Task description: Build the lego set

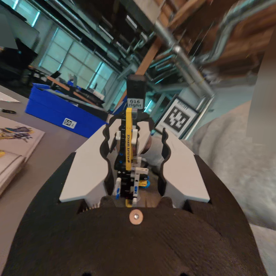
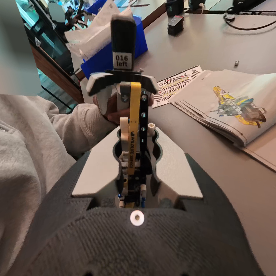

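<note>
A long lego assembly (image 1: 128,149), with a yellow lettered beam, black beams and white connectors, is held in the air between the two grippers, which face each other. In the right wrist view the assembly (image 2: 135,119) runs between my right gripper's (image 2: 137,130) fingers, whose wavy pads press its white connectors. My left gripper (image 1: 135,128) straddles the other end with a gap on both sides of the assembly. From the right wrist view the left gripper (image 2: 122,85) shows spread fingers. The right gripper (image 1: 131,119) shows far off in the left wrist view.
An instruction booklet (image 2: 224,104) and a striped sticker sheet (image 2: 176,86) lie on the grey table (image 2: 194,49). A blue bin (image 2: 113,59) stands behind; it also shows in the left wrist view (image 1: 59,110). A person's grey sleeve (image 2: 44,127) is at the left. Black devices (image 2: 175,25) and cables sit at the back. My right fingertips sit around 5 centimeters from my left ones.
</note>
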Demonstrator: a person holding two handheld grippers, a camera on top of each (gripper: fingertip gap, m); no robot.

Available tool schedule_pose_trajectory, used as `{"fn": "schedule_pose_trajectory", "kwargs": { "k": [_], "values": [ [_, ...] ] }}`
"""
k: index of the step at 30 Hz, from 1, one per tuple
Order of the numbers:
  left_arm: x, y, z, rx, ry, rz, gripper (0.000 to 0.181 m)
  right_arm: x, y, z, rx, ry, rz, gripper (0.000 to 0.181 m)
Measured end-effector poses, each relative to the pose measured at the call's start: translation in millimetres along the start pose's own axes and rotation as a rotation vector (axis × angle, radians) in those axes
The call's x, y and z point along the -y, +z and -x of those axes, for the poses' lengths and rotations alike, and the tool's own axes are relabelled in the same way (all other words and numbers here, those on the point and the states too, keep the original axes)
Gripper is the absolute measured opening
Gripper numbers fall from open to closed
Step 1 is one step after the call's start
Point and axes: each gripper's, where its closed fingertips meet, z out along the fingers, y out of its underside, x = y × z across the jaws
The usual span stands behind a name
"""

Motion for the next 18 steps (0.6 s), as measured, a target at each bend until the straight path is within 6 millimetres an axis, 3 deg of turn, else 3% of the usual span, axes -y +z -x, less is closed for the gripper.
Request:
{"fn": "schedule_pose_trajectory", "kwargs": {
  "k": [4, 8, 10, 18],
  "values": [
    [-13, 10, -3, 0.033, 0.066, 0.087, 0.068, -4, 10, 12, 0.012, -0.082, 0.084, 0.039],
    [-29, 18, -6, 0.010, 0.081, 0.162, 0.048, -4, 16, 21, 0.018, -0.155, 0.144, 0.039],
    [-26, 19, -9, 0.016, 0.108, 0.145, 0.034, -3, 17, 23, 0.024, -0.171, 0.154, 0.039],
    [-25, 18, -11, 0.031, 0.170, 0.142, 0.034, -2, 18, 25, 0.046, -0.183, 0.150, 0.039]
  ]
}}
